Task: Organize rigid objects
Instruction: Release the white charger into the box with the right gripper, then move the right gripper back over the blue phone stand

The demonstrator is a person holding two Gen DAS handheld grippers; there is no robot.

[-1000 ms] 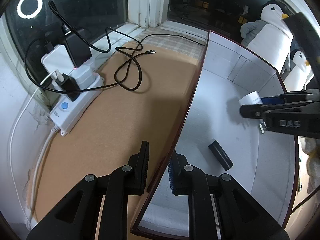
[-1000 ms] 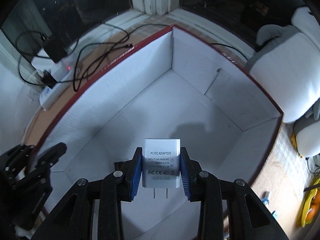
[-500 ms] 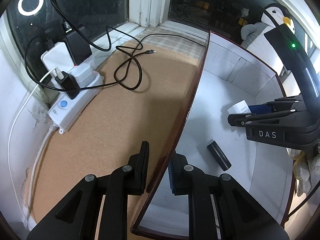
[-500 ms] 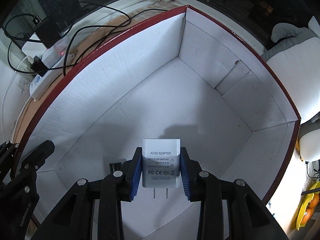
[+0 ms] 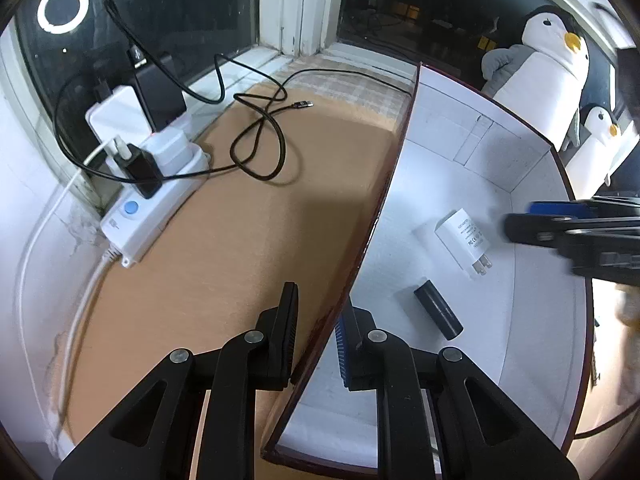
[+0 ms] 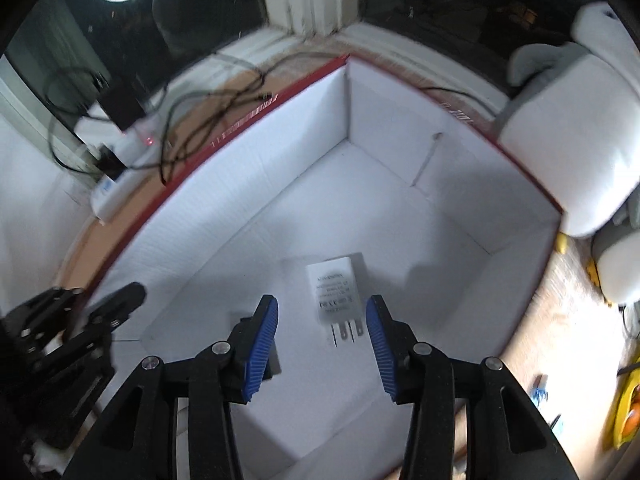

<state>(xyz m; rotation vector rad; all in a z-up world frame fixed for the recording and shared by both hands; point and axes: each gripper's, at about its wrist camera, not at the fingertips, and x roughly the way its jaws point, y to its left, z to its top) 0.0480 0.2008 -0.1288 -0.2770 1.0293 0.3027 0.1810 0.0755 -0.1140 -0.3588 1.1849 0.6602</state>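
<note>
A white AC adapter [image 6: 335, 295] lies flat on the floor of the white box [image 6: 400, 184] with the red rim; it also shows in the left wrist view [image 5: 464, 236]. My right gripper [image 6: 322, 344] is open just above and behind it, empty. A black cylinder [image 5: 438, 314] lies on the box floor nearer me. My left gripper [image 5: 318, 338] straddles the box's near wall [image 5: 372, 232], one finger outside, one inside, pinching it. The right gripper shows blurred at the right edge of the left wrist view [image 5: 560, 226].
A brown desk surface [image 5: 224, 248] lies left of the box. A white power strip [image 5: 152, 196] with plugged chargers and a looped black cable [image 5: 260, 148] sit near the window. Plush penguins [image 5: 540, 72] stand behind the box. Yellow items [image 6: 628, 412] lie at the right.
My right gripper opened and let go of the white adapter, which now lies on the box floor. The right gripper has pulled back. My left gripper has stayed on the box wall.
</note>
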